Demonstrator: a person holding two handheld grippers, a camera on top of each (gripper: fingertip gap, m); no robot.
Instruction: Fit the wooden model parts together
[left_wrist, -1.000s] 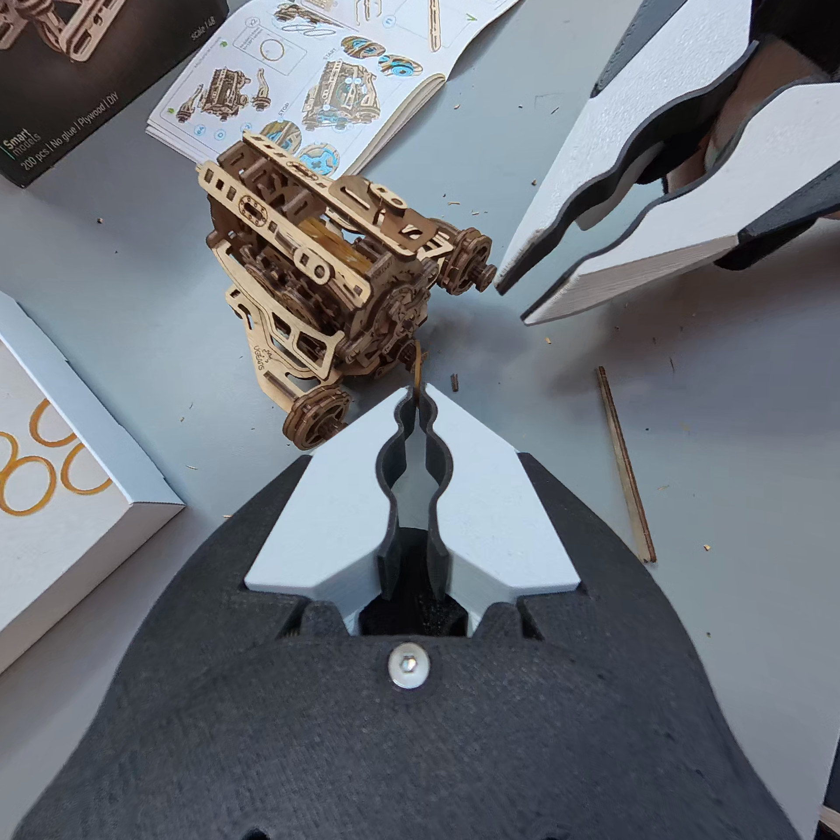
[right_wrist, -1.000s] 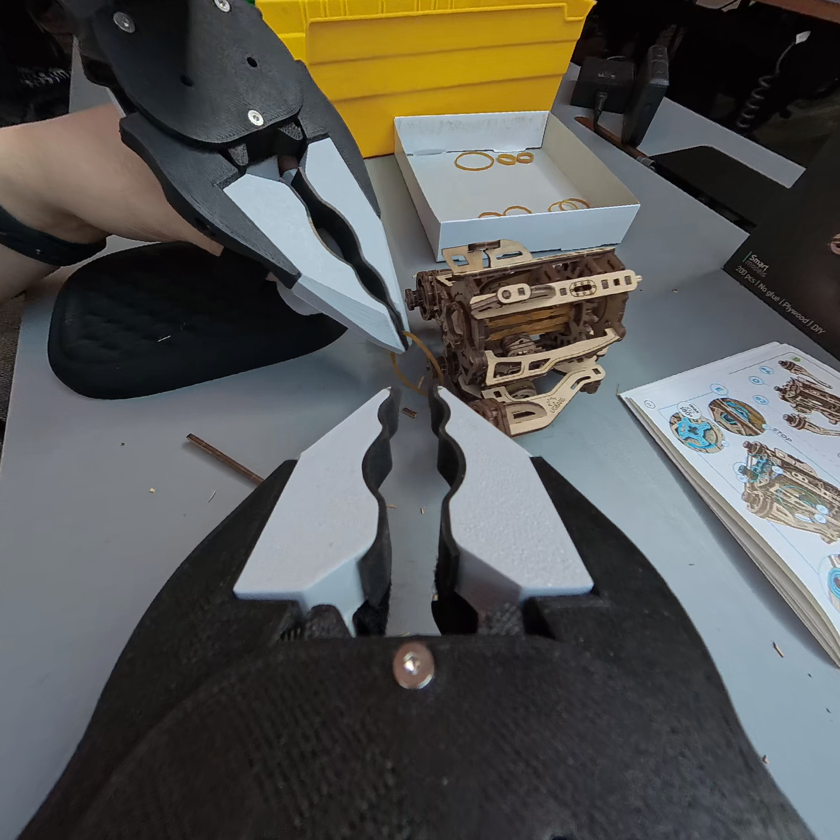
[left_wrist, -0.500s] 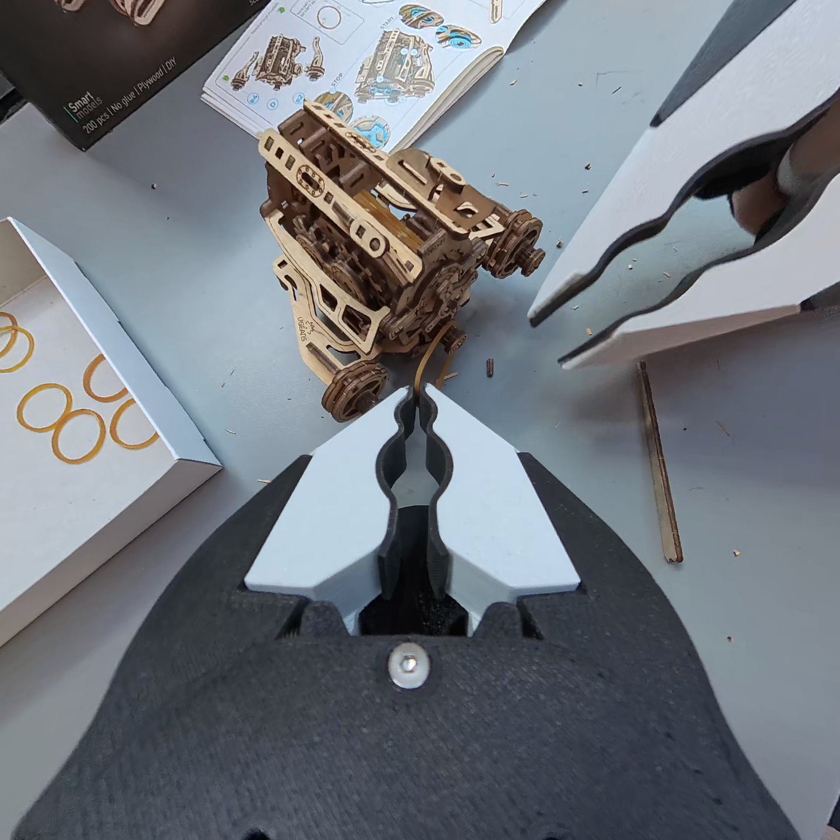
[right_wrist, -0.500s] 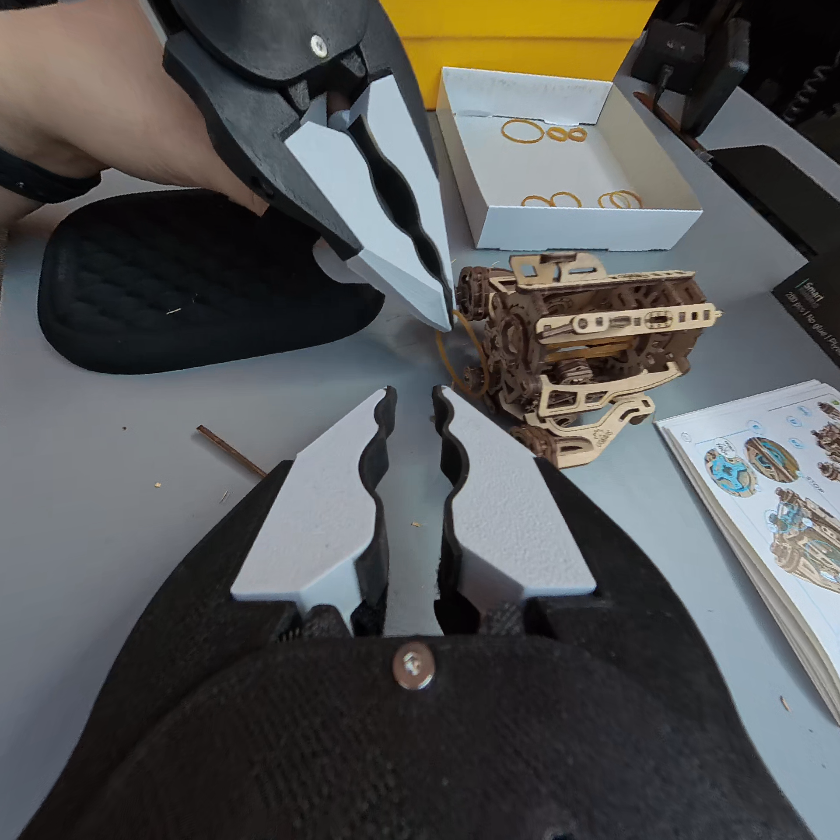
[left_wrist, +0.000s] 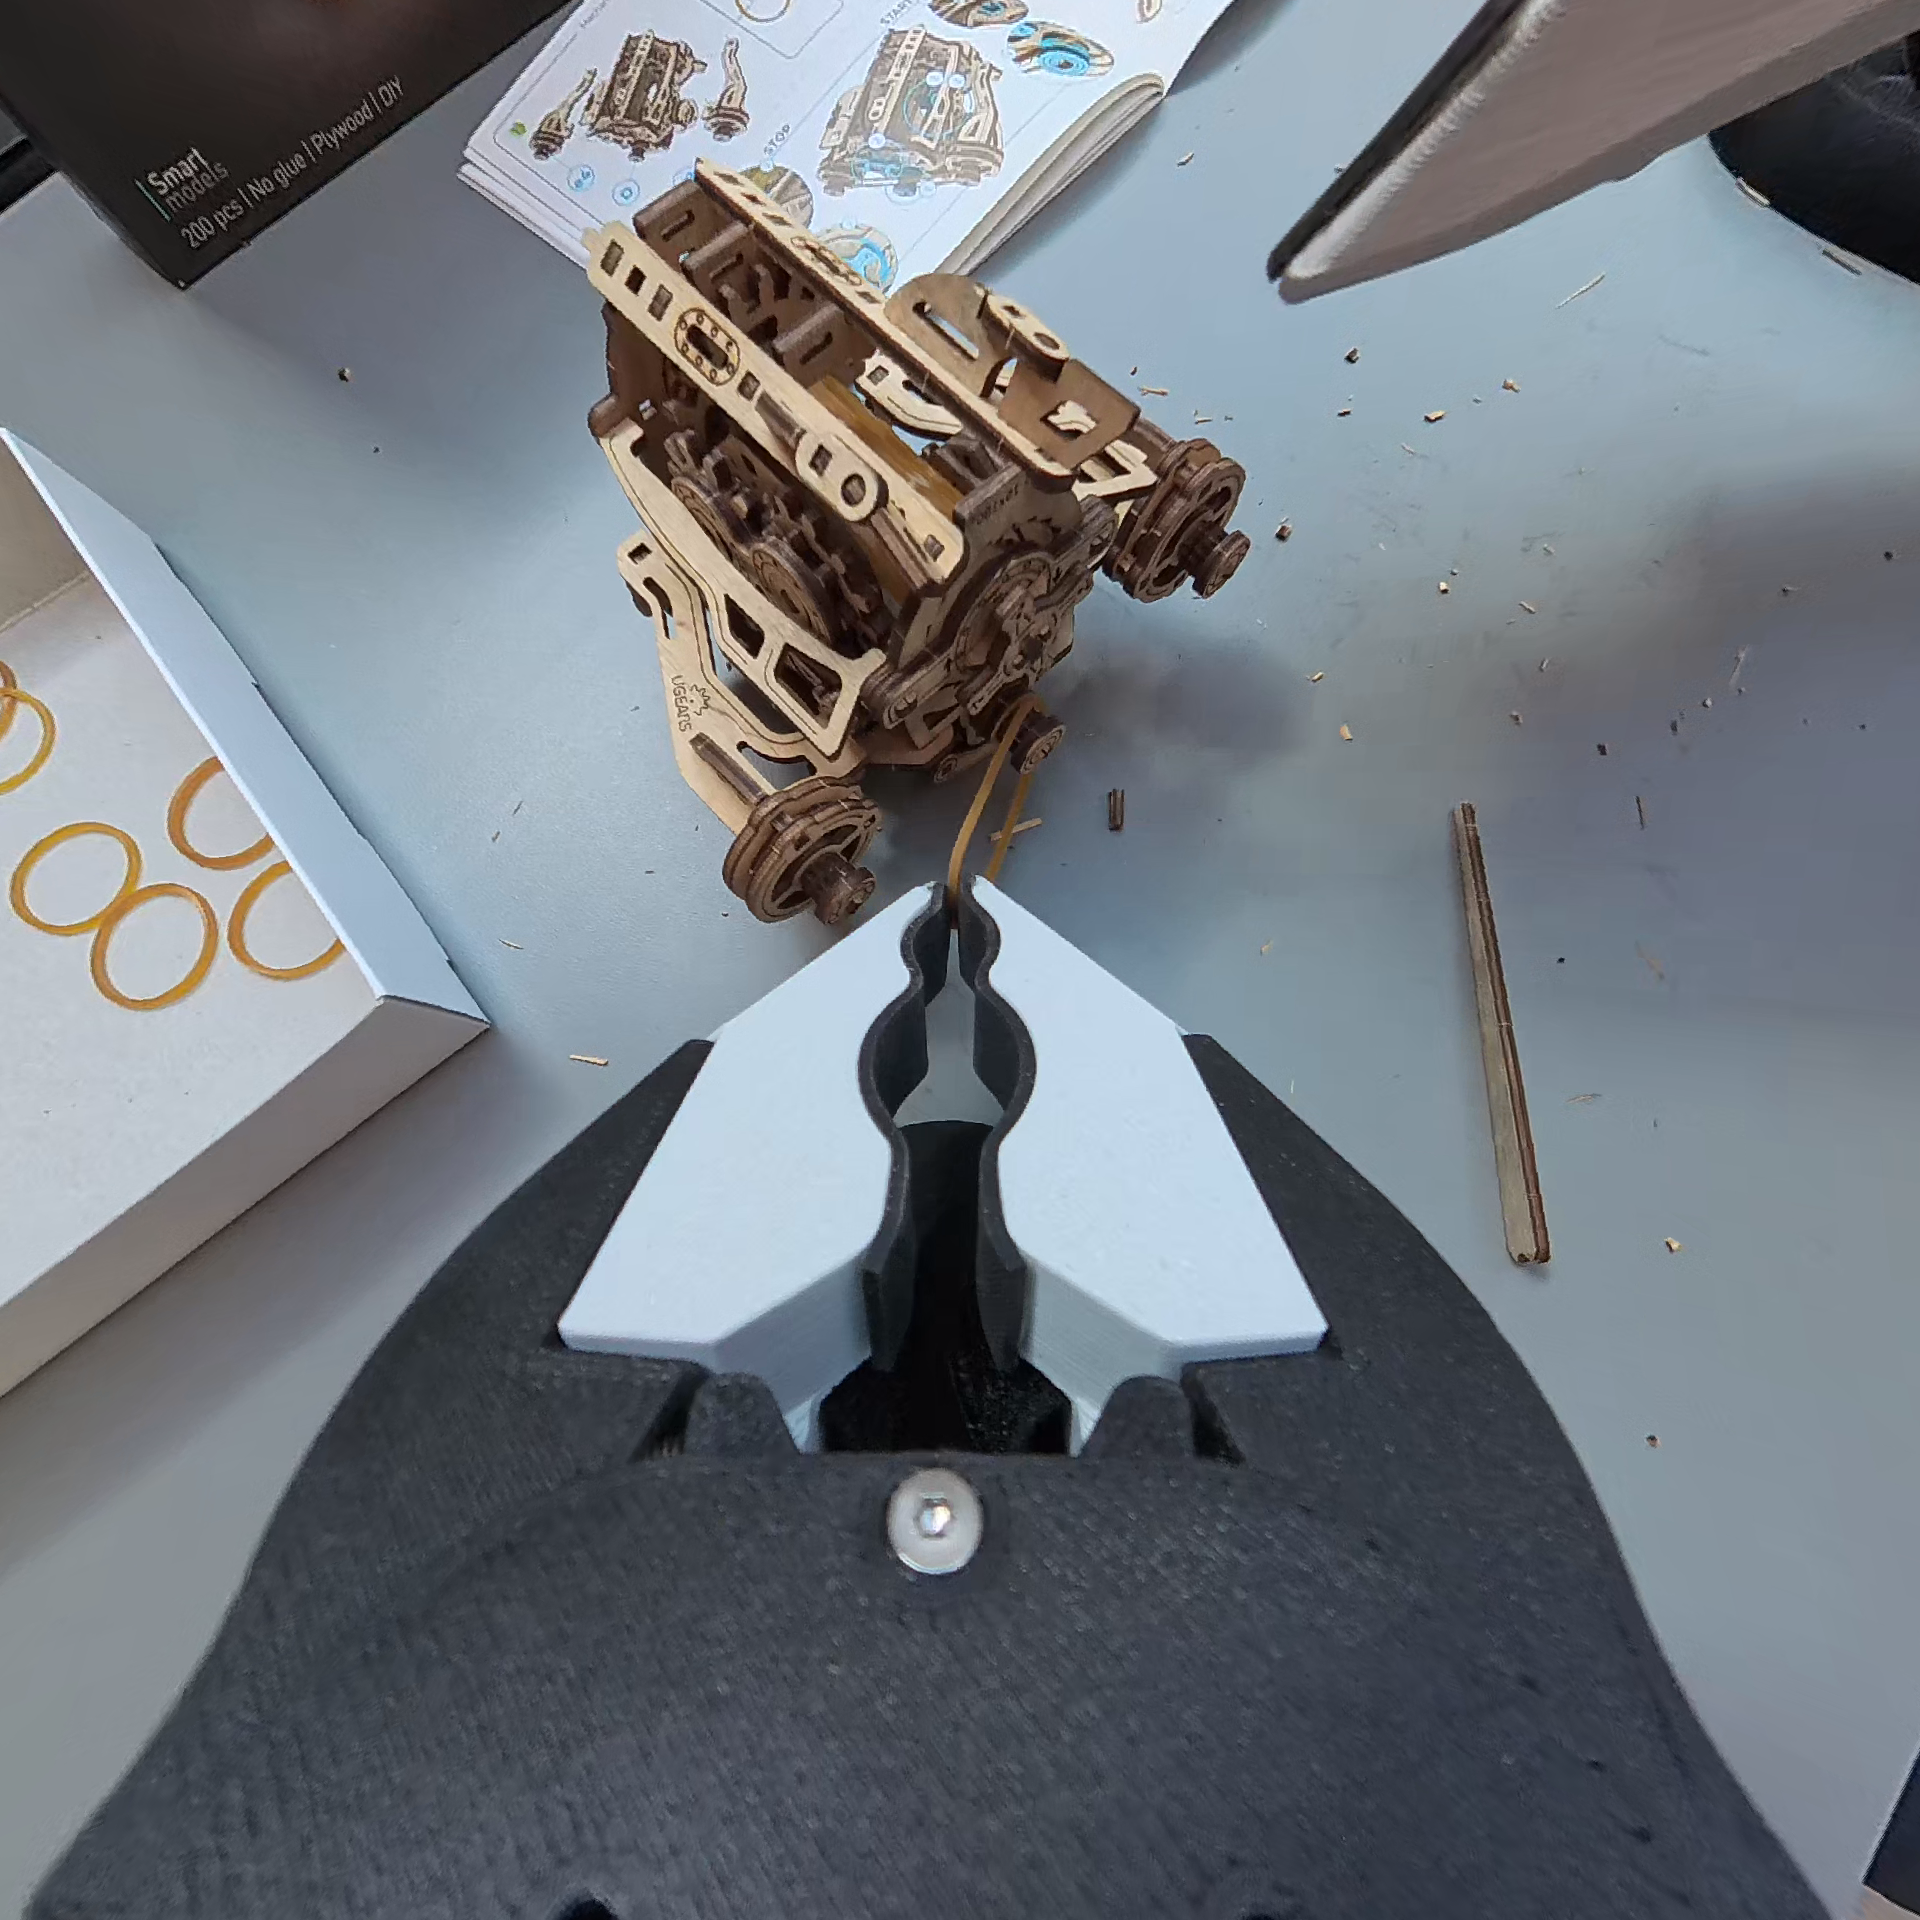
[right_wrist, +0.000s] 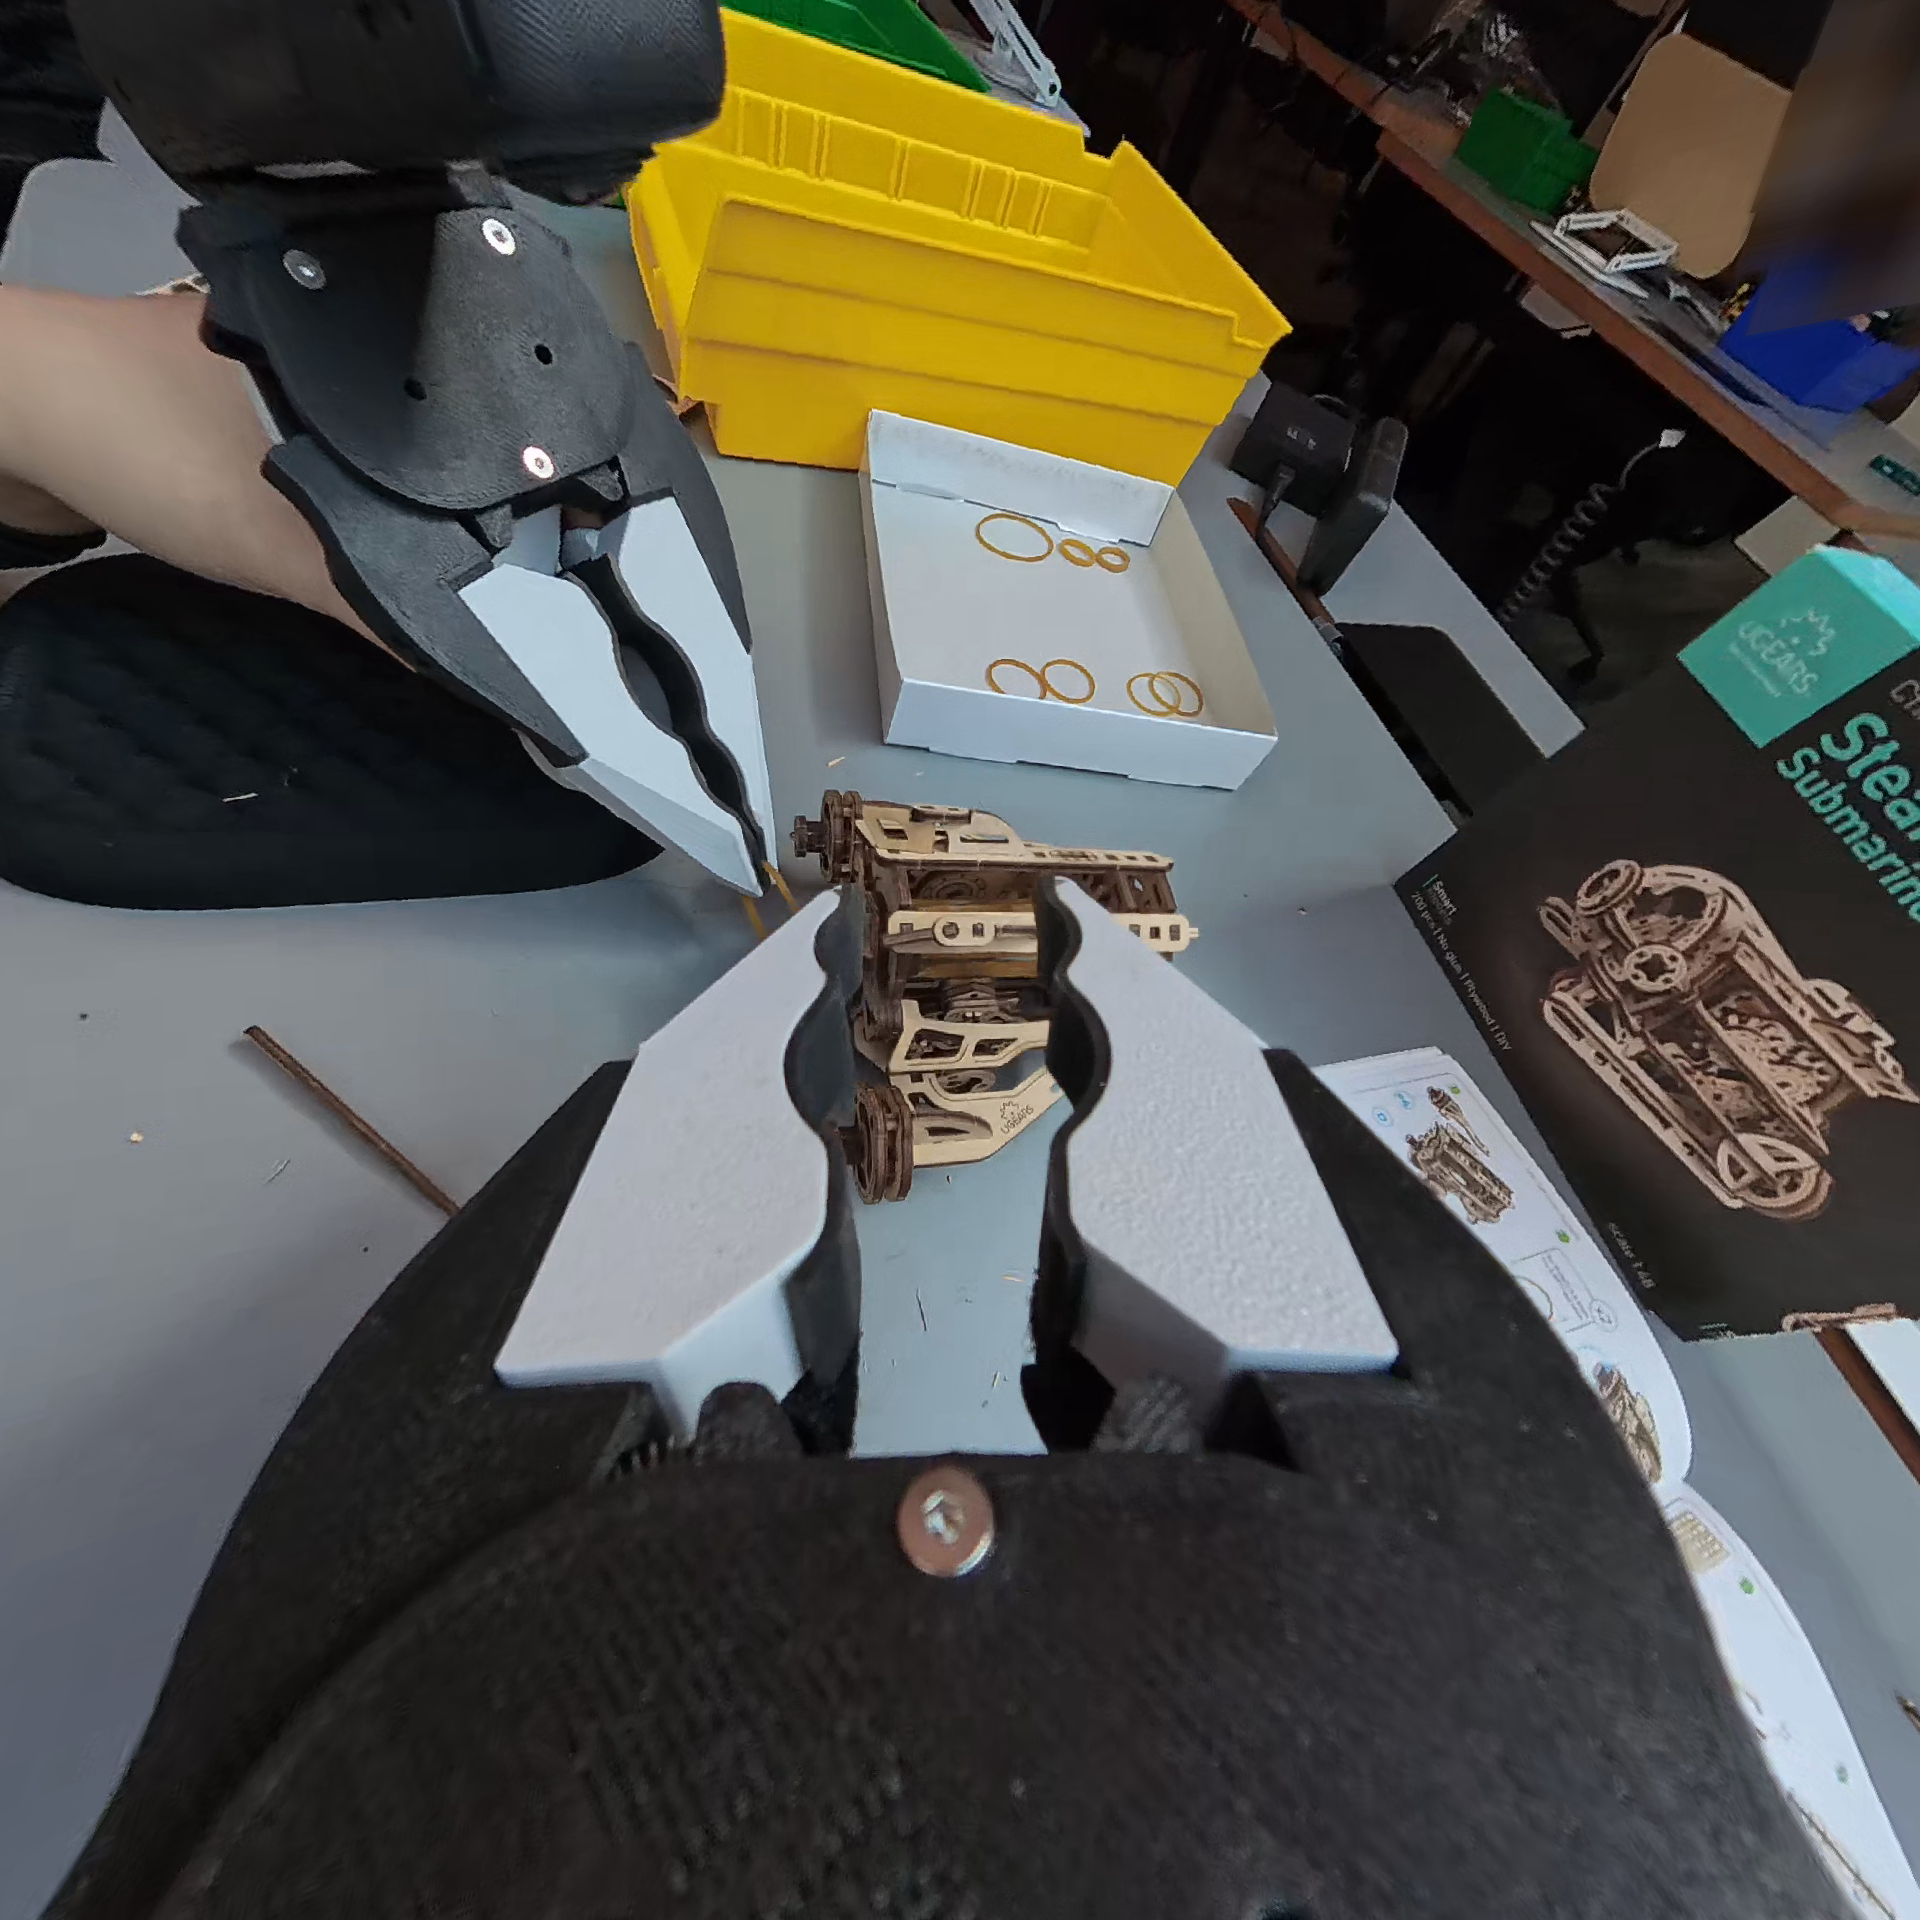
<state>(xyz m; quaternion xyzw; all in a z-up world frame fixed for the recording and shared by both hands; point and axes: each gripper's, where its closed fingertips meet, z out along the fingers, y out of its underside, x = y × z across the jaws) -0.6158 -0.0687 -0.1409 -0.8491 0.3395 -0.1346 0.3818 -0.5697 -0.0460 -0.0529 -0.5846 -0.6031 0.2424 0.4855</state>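
While the model (left_wrist: 873, 520) stands tilted on the grey table (left_wrist: 312, 499), a laser-cut plywood frame of pale slotted plates, dark gears and layered disc wheels, the items list as follows.

Left gripper (left_wrist: 958, 894): black textured shell, pale wedge fingers with wavy black pads; tips nearly closed, pinching a thin amber rubber band (left_wrist: 987, 790) that runs taut to a small pulley low on the model.

Right gripper (right_wrist: 945, 914): same build; jaws moderately wide, hanging above the model and framing its body, with nothing gripped. Whether the pads touch the wood cannot be told.

White card tray (right_wrist: 1070, 727): shallow, square, holding several loose amber bands (right_wrist: 1039, 681).

Booklet (left_wrist: 831, 94): open, glossy, printed with diagrams, just behind the model.

Black box (right_wrist: 1683, 997): matte, printed, beside the booklet.

Wooden stick (left_wrist: 1496, 1039): thin, straight, lying flat to the right, among scattered splinters.

Yellow bins (right_wrist: 935, 301): ribbed plastic, nested, at the table's far side.

Black pad (right_wrist: 260, 748): quilted, oval.
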